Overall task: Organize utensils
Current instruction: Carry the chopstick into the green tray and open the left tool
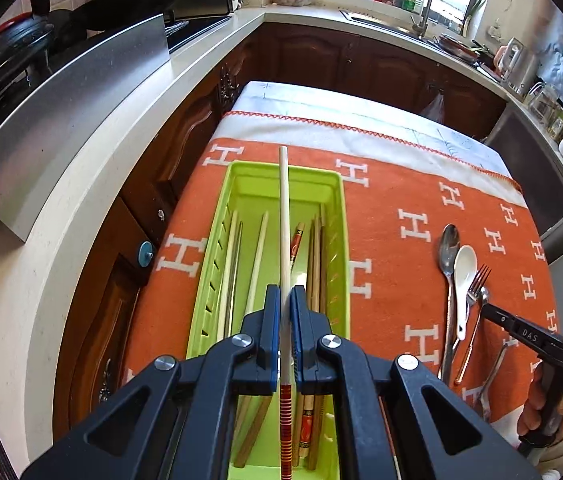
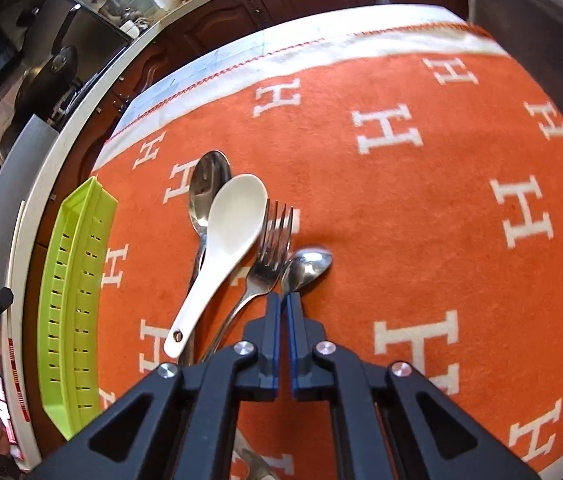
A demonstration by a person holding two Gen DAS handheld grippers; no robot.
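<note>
Right now the left gripper (image 1: 286,292) is squeezed tight on a long pale chopstick (image 1: 284,216). The chopstick runs up the middle of the left wrist picture, and its red striped end pokes out low down, behind the blue pads (image 1: 268,320). It hangs over a green tray (image 1: 237,176) that sits in the middle of that picture, and its thin tip reaches past the tray's far rim. More chopsticks (image 1: 259,256) lie inside the tray, some pale and some brown.

The tray rests on an orange cloth (image 1: 401,184) with white letter H shapes all over it. To the right of the tray, well apart from it, some utensils lie on the cloth in a row. A big metal spoon (image 1: 449,248) is next to a white spoon (image 1: 464,276), and a fork (image 1: 477,280) is just beside that.

In the right wrist picture the right gripper (image 2: 284,298) sits in the lower middle. Its two blue pads are pulled very close together, with only a thin gap between them. A small metal spoon (image 2: 307,266) lies right at the tips, and its thin handle goes in between them. The pictures do not show clearly if the pads press on it. The fork (image 2: 271,240), the white spoon (image 2: 233,220) and the big metal spoon (image 2: 207,188) lie to its left, touching one another. The green tray (image 2: 77,260) is at the left edge of this picture.
</note>
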